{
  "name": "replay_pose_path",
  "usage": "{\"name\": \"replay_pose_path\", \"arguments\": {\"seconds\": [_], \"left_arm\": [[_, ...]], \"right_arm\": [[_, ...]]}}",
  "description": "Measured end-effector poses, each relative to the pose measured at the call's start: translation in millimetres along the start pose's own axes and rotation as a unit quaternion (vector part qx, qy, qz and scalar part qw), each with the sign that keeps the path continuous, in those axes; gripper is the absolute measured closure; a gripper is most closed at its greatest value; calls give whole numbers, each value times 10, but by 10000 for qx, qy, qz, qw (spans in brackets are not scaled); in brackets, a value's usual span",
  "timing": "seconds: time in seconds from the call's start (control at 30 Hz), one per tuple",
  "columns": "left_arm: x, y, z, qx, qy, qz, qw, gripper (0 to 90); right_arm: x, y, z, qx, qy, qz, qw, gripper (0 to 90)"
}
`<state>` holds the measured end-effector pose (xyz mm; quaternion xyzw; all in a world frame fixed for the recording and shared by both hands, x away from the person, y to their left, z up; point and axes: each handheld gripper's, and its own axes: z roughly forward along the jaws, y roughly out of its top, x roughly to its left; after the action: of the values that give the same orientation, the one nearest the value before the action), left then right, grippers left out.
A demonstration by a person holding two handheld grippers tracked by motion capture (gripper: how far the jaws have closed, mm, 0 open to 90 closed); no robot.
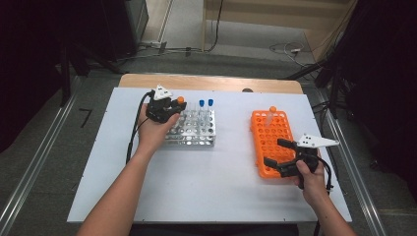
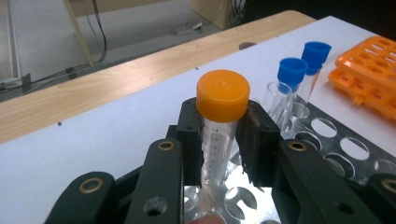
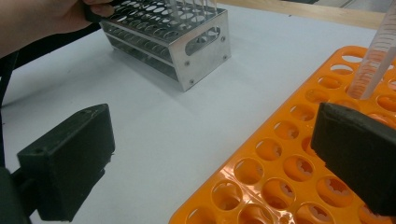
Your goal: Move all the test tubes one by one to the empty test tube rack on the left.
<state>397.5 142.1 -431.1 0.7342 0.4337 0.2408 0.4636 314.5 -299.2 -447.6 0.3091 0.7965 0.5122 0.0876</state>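
1. Left gripper view: our left gripper (image 2: 223, 140) fingers grasp the orange-capped tube (image 2: 221, 119) over the metal rack (image 2: 336, 149), far left; a loose pinch could drop it.
2. Our right gripper (image 1: 280, 153) fingers, released at the orange rack (image 1: 268, 142), could nudge it.

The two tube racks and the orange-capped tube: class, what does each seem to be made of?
Silver rack: likely bare metal, with a mirror-like sheen and screws showing. Orange rack: probably moulded plastic, glossy and evenly coloured. Orange-capped tube: clear, seemingly plastic body with printed graduations and an opaque cap.

Orange-capped clear tube (image 2: 219, 130) stands upright in the metal rack (image 2: 327, 140).
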Motion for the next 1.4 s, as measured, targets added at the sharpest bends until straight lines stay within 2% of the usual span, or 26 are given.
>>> {"name": "replay_pose_path", "arguments": {"seconds": [0.13,0.23,0.33,0.43,0.6,0.7,0.83,1.07,1.13,1.27,1.4], "left_arm": [[-12,-3,-28,-83,-20,-98,9999,626],[-1,3,-71,-122,74,-340,9993,447],[-4,-17,-139,-238,-54,-422,9988,339],[-43,-43,-211,-330,-206,-453,9982,191],[-129,-114,-314,-431,-386,-455,9973,37],[-172,-152,-387,-495,-515,-458,9964,0],[-242,-197,-511,-667,-678,-442,9945,0],[-385,-287,-713,-798,-780,-411,9929,0],[-410,-319,-750,-820,-803,-389,9926,0],[-445,-392,-810,-862,-856,-430,9917,0],[-485,-429,-844,-865,-892,-428,9913,0]], "right_arm": [[-3,1,-2,-4,-6,-1,10000,0],[-9,3,-7,-21,-18,-7,10000,0],[-22,3,-11,-36,-42,-9,10000,0],[-31,6,-12,-25,-98,18,9999,0],[-28,24,-1,-39,-366,-14,9993,30],[-31,47,11,-41,-424,-29,9991,34],[-44,84,16,-57,-528,-13,9986,38],[-131,142,48,-9,-814,26,9967,63],[-158,160,73,29,-1048,55,9945,112],[-236,181,134,48,-1350,86,9908,175],[-326,216,217,43,-1443,199,9893,245]]}}
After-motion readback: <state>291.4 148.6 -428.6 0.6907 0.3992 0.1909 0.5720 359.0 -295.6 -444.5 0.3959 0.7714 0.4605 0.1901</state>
